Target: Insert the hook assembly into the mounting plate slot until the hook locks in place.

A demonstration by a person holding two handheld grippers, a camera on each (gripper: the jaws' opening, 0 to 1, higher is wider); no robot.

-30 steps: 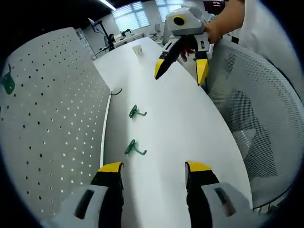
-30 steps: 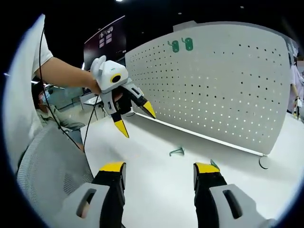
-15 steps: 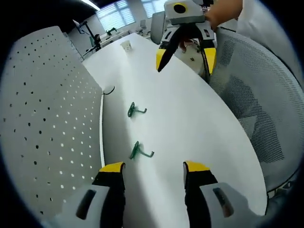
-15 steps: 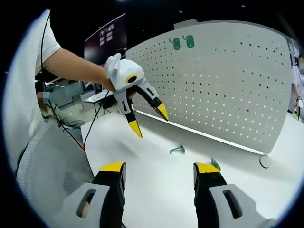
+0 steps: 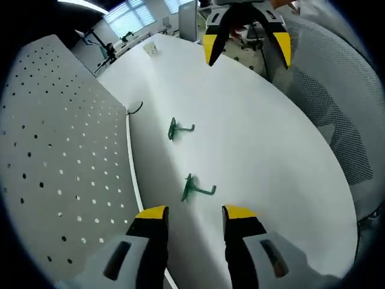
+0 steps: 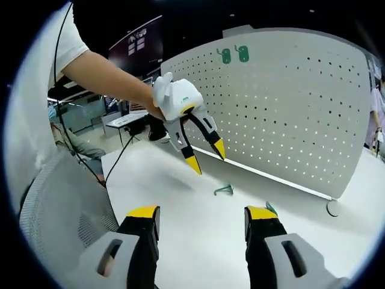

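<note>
Pegboard [image 5: 54,150] stands upright along the table's [image 5: 271,156] long edge, with two green hooks [image 6: 233,55] already mounted near its top. On the table just beside its foot lie two loose green hooks, the near hook [image 5: 195,188] and the far hook [image 5: 177,128], apart from each other. The left gripper [image 5: 194,212] hovers empty just above the near hook, jaws parted. The right gripper [image 6: 201,212] hangs over the table's opposite edge, jaws wide apart, holding nothing.

White tongs [image 6: 206,158], yellow tips, white sleeve [image 6: 51,57]
</note>
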